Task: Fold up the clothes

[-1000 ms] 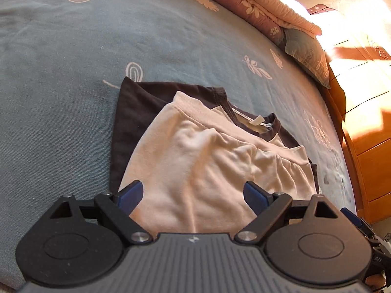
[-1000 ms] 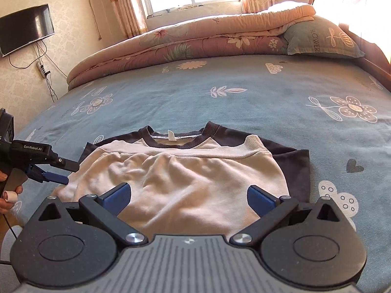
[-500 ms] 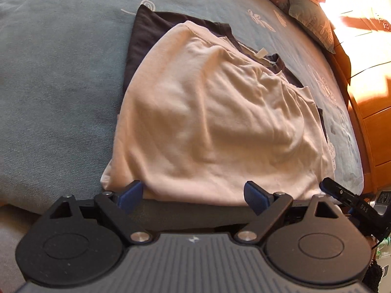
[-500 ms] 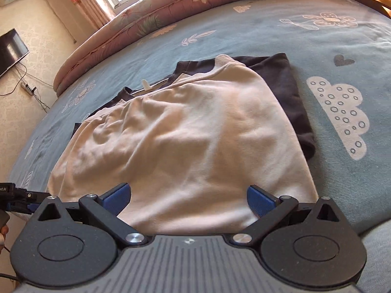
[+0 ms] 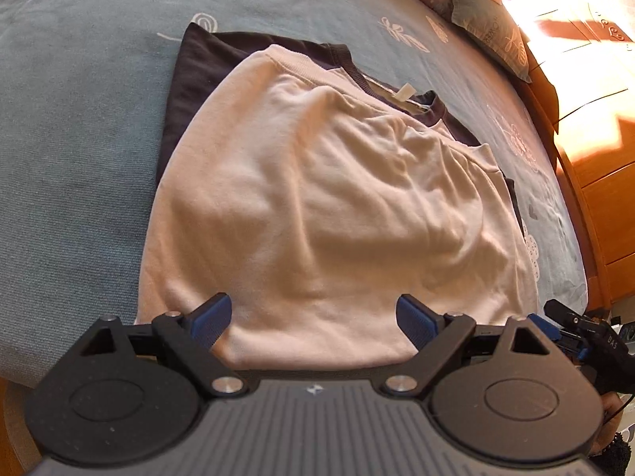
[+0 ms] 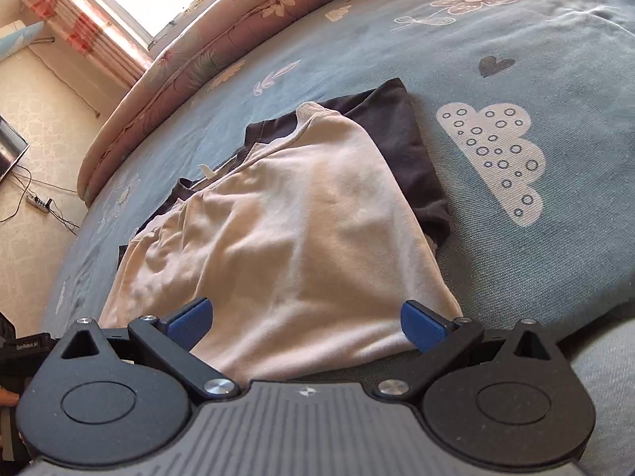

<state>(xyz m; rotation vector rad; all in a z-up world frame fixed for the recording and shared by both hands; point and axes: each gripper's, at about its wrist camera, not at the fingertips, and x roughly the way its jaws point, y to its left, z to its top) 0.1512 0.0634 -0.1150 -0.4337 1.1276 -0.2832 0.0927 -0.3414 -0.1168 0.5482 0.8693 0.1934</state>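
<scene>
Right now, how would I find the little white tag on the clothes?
Look at the blue bedspread and find the cream shirt lying on it. At its far end is a dark collar. The small white tag sticks up inside that collar, the only bright scrap against the dark trim.

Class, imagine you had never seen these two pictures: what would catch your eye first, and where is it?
The cream sweatshirt, partly folded, lies mid-bed over its dark sleeves and collar on the blue bedspread. Each view is framed by open blue-tipped jaws just short of its near hem: the left gripper and the right gripper. A white cloud print sits beside the sweatshirt.
</scene>
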